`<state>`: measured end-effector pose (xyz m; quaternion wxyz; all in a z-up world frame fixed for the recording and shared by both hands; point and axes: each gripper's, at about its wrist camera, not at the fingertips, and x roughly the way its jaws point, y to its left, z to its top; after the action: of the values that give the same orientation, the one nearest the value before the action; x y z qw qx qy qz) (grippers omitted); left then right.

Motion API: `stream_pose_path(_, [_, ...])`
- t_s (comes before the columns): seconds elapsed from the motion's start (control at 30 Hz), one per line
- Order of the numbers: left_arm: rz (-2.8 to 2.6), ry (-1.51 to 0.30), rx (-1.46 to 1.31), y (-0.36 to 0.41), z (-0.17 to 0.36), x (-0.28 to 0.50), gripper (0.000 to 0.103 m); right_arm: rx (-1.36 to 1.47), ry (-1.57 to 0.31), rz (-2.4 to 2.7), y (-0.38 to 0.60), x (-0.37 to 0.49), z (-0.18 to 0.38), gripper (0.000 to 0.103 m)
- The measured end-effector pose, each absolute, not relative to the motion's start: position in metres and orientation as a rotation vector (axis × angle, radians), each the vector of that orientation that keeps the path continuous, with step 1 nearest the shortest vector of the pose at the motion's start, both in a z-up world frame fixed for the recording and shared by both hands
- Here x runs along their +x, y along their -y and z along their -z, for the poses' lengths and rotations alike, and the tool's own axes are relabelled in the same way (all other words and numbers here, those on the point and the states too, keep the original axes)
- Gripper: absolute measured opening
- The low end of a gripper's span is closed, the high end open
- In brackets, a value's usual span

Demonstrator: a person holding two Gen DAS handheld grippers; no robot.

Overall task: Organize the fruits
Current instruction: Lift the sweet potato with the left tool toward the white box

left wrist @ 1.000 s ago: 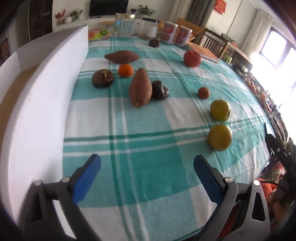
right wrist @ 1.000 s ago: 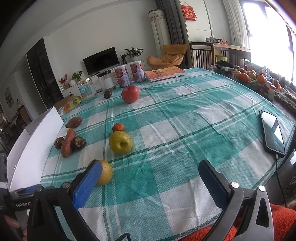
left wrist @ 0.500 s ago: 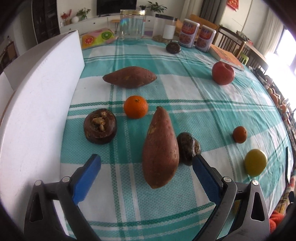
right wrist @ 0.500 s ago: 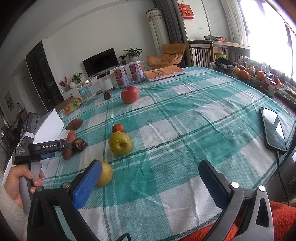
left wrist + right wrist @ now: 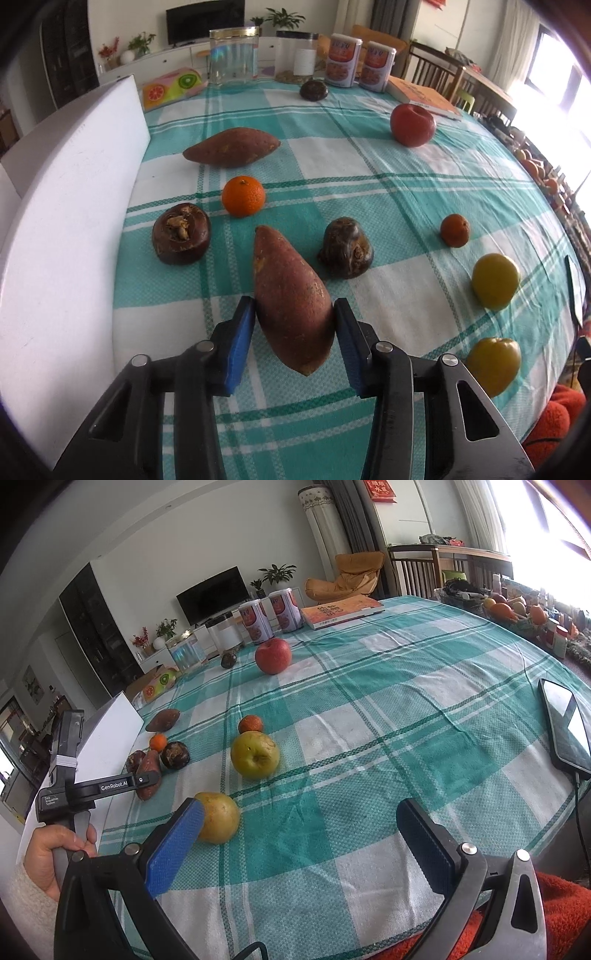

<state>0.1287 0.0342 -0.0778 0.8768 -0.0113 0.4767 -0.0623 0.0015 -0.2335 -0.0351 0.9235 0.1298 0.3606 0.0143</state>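
Gripping the near sweet potato [image 5: 291, 299] with my left gripper [image 5: 294, 332], I have the blue pads [image 5: 242, 334] narrowed onto its widest part, touching or all but touching both flanks, while it lies on the checked tablecloth [image 5: 388, 184] just nearer me than the mandarin [image 5: 243, 195]. I judge a firm, square squeeze best here, because the tuber tapers to a point at both ends and could slide out forward. Its skin looks rough, matte and reddish-brown; the dark knobbly lumps [image 5: 346, 246] on either side of the mandarin look hard. My right gripper [image 5: 295, 843] hangs wide open and empty beside a smooth yellow apple [image 5: 217, 816], well apart from the mandarin.
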Motion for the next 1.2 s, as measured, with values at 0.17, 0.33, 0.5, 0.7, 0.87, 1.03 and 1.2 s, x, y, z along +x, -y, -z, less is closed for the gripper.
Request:
stream_pose_path(0.17, [0.108, -0.979, 0.028, -0.030, 0.077, 0.121, 0.045, 0.250, -0.743, -0.020, 0.231, 0.001, 0.036, 0.103])
stream_pose_path(0.33, [0.110, -0.973, 0.042, -0.028, 0.075, 0.119, 0.045, 0.266, -0.743, -0.010, 0.234, 0.001, 0.036, 0.103])
stream_pose_path(0.5, [0.114, -0.964, 0.048, -0.027, 0.072, 0.116, 0.045, 0.265, -0.744, -0.009, 0.234, 0.000, 0.036, 0.103])
stream_pose_path(0.7, [0.113, -0.960, 0.056, -0.025, 0.071, 0.114, 0.045, 0.270, -0.743, -0.009, 0.235, 0.001, 0.036, 0.103])
stream_pose_path(0.87, [0.136, -0.964, 0.021, -0.027, 0.068, 0.112, 0.045, 0.269, -0.743, -0.010, 0.234, 0.000, 0.036, 0.103])
stream_pose_path(1.03, [0.339, -0.988, -0.156, -0.044, 0.047, 0.088, 0.044, 0.275, -0.739, -0.012, 0.235, 0.000, 0.036, 0.103])
stream_pose_path(1.2, [0.390, -0.998, -0.153, -0.047, 0.043, 0.056, 0.044, 0.324, -0.803, -0.066, 0.238, 0.012, 0.044, 0.103])
